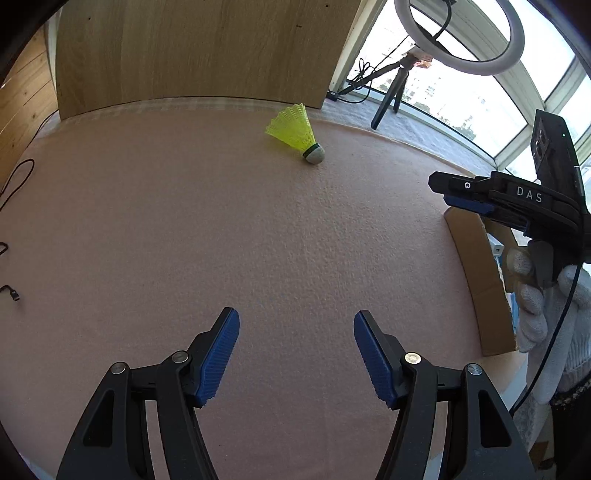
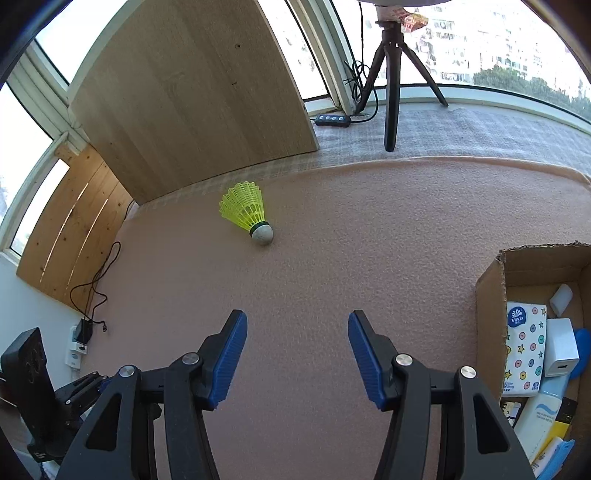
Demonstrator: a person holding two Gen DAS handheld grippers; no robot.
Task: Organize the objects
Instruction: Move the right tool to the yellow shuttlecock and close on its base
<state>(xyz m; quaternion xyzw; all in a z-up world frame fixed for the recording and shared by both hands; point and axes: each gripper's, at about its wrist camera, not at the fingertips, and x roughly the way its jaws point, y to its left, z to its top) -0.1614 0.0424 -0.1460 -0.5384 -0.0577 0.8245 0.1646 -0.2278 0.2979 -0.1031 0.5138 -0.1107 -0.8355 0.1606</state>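
Observation:
A yellow shuttlecock [image 1: 297, 132] with a grey cork tip lies on its side on the pink felt mat [image 1: 221, 229], far ahead of my left gripper [image 1: 296, 320], which stands open with nothing between its blue pads. In the right wrist view the same shuttlecock [image 2: 248, 212] lies ahead and to the left of my right gripper [image 2: 297, 319], also open and empty. The right gripper [image 1: 448, 192] shows at the right edge of the left wrist view, held by a white-gloved hand [image 1: 543, 302]. A cardboard box [image 2: 491, 306] at the right holds a tissue pack [image 2: 524, 347], a white charger [image 2: 561, 350] and several other items.
A wooden board [image 2: 199, 96] stands upright behind the mat. A tripod [image 2: 391, 81] and a ring light [image 1: 458, 33] stand by the window, with a switch box [image 2: 332, 120] on the grey sill cloth. Black cables [image 2: 92, 284] and a plug lie at the left.

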